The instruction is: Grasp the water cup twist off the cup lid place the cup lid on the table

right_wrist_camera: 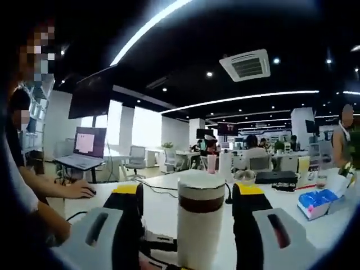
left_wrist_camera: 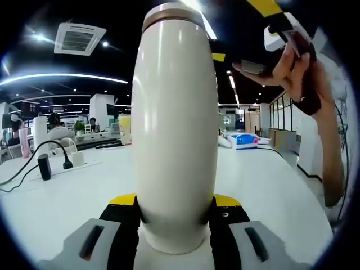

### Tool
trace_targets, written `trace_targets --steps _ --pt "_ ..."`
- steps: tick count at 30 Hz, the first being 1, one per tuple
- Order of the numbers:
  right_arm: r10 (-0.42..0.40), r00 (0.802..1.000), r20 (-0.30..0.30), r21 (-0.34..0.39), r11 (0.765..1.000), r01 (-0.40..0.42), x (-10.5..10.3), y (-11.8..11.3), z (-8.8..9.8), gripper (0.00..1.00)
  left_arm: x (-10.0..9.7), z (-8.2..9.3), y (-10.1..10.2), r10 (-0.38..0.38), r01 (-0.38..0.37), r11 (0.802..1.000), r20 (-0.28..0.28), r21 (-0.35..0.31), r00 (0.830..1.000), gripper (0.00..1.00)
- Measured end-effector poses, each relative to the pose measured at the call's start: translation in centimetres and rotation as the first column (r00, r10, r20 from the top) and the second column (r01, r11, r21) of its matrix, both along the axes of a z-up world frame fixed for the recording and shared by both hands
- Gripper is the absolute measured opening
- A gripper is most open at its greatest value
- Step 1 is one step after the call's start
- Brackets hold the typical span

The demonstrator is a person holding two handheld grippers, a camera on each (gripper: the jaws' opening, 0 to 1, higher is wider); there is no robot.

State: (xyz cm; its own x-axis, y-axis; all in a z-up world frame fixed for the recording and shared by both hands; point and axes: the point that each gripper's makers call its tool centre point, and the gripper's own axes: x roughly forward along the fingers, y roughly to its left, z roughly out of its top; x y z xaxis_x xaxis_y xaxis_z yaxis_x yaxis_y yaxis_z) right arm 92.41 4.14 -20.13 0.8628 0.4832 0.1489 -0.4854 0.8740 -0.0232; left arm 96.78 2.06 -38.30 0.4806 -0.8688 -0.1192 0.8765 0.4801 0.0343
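Between my left gripper's [left_wrist_camera: 174, 216] jaws: the water cup [left_wrist_camera: 175, 129], pinched at its base, upright on the white table [left_wrist_camera: 270, 191]. My right gripper [right_wrist_camera: 194, 211] has its jaws spread either side of the cup lid [right_wrist_camera: 200, 183], not clearly touching. Farther back I see a power strip [left_wrist_camera: 62, 166], then a laptop [right_wrist_camera: 85, 147].

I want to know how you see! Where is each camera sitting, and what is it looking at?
Left gripper view: rides the left claw, looking across the white table at the cream water cup pressed between its jaws; a hand shows upper right.
Right gripper view: rides the right claw, looking at the cup lid between its open jaws.
Shared: the same cup.
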Motion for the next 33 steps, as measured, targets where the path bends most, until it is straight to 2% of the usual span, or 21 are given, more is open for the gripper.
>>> trace_targets --steps 2,4,7,12,17,22,26,29,33 --pt "-0.012 1.000 -0.006 -0.002 1.000 0.012 0.0 0.6 -0.4 0.69 0.0 0.0 0.0 0.000 0.000 1.000 -0.001 0.000 1.000 0.50" --pt "-0.049 0.999 -0.010 -0.013 0.999 0.049 0.2 0.4 -0.6 0.69 0.0 0.0 0.0 -0.001 0.001 1.000 0.000 0.001 1.000 0.50" --pt "-0.140 0.990 0.014 0.000 0.990 0.140 0.9 -0.8 -0.2 0.69 -0.1 0.0 -0.1 -0.003 0.003 1.000 -0.001 0.001 1.000 0.50" --pt "-0.198 0.980 0.018 0.001 0.980 0.198 2.3 -0.9 -0.3 0.69 -0.1 0.0 -0.1 -0.004 0.004 1.000 0.000 0.002 1.000 0.50" --pt "-0.337 0.941 0.014 0.048 0.941 0.336 3.4 -2.1 -0.6 0.69 -0.1 -0.1 -0.1 -0.004 0.004 1.000 0.000 0.002 1.000 0.50" --pt "-0.363 0.932 0.017 0.071 0.930 0.361 3.9 -1.6 -0.6 0.69 -0.1 -0.1 -0.1 -0.005 0.005 1.000 0.000 0.002 1.000 0.50" --pt "-0.374 0.927 0.028 0.043 0.927 0.373 4.5 -1.4 -0.5 0.68 0.0 -0.1 -0.1 -0.006 0.006 1.000 0.000 0.002 1.000 0.50" --pt "-0.390 0.920 0.046 0.033 0.921 0.389 4.7 -1.6 -0.3 0.64 0.0 -0.1 -0.1 -0.006 0.006 1.000 0.000 0.003 1.000 0.50" --pt "-0.381 0.924 0.046 0.050 0.924 0.378 4.4 -1.5 -0.4 0.57 0.0 -0.1 -0.1 -0.007 0.007 1.000 0.000 0.003 1.000 0.50"
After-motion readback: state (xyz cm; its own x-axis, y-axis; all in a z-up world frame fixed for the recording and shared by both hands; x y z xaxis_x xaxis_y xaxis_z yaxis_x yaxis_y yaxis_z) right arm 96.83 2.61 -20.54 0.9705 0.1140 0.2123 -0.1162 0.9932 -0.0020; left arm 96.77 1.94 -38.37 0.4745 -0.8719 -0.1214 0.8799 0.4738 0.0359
